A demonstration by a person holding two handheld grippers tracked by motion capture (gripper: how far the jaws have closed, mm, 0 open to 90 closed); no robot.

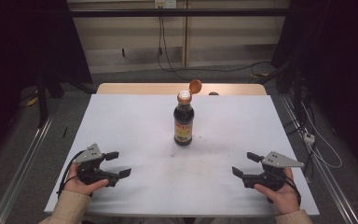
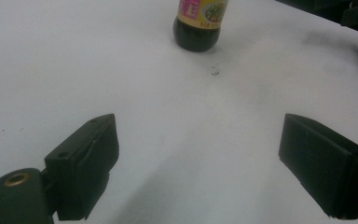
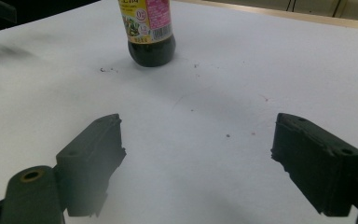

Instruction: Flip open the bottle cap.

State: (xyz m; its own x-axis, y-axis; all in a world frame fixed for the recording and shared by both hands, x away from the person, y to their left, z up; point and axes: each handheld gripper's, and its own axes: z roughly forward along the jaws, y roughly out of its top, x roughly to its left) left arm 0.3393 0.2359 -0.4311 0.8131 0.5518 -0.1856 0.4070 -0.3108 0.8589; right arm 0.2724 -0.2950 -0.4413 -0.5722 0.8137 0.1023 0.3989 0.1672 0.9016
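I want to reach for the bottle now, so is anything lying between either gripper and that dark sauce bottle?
Nothing visible does. The bottle stands alone, its cap flipped open. Bare white table lies between it and the open left gripper and open right gripper, apart from a few tiny dark specks.

The high view looks forward and down over the table [image 1: 135, 116]; both gripper views (low, close) share the bottle [image 1: 183, 119].

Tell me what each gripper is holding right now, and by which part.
Nothing is held. The left gripper and right gripper are both open above the table, apart from the bottle.
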